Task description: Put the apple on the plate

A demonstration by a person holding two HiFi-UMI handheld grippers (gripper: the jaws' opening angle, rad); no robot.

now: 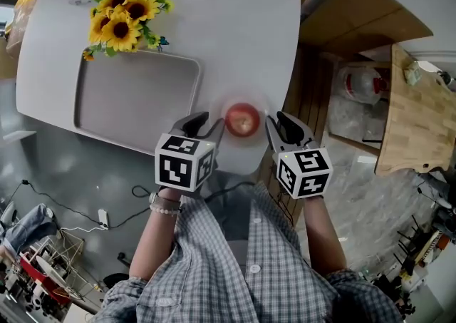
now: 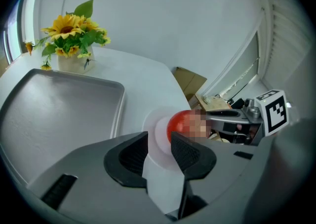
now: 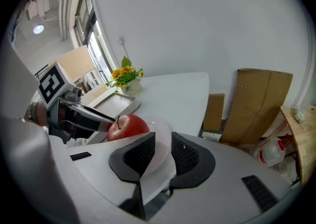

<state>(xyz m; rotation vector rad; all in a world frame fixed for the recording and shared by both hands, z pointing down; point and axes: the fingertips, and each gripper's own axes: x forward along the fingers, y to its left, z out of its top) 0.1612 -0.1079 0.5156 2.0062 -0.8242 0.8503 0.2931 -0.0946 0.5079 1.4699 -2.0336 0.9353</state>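
At the near edge of the table (image 1: 235, 29), the apple (image 1: 242, 120) sat on the plate (image 1: 246, 155); placement judged done. Left gripper (image 1: 208, 126) and right gripper (image 1: 276, 127) flanked the plate, jaws wide, clamping nothing, probably steadying its rim.

The apple (image 1: 242, 120) has a glossy, waxy red skin. The plate (image 1: 239, 156) is smooth white with a soft sheen; plastic or glazed, I cannot tell. The table (image 1: 235, 22) has a matt white, smooth top, and the tray (image 1: 196, 72) is dull grey and unpolished. The left gripper (image 2: 159, 146) and right gripper (image 3: 163, 146) are matt grey plastic shells, their pads (image 2: 132, 157) black and finely ribbed, rubber-like. The shirt (image 1: 214, 264) is woven checked cloth and the bracelet (image 1: 165, 207) pearly beads. The cardboard box (image 1: 356, 15) is matt brown, and the wooden board (image 1: 417, 115) pale with visible grain.
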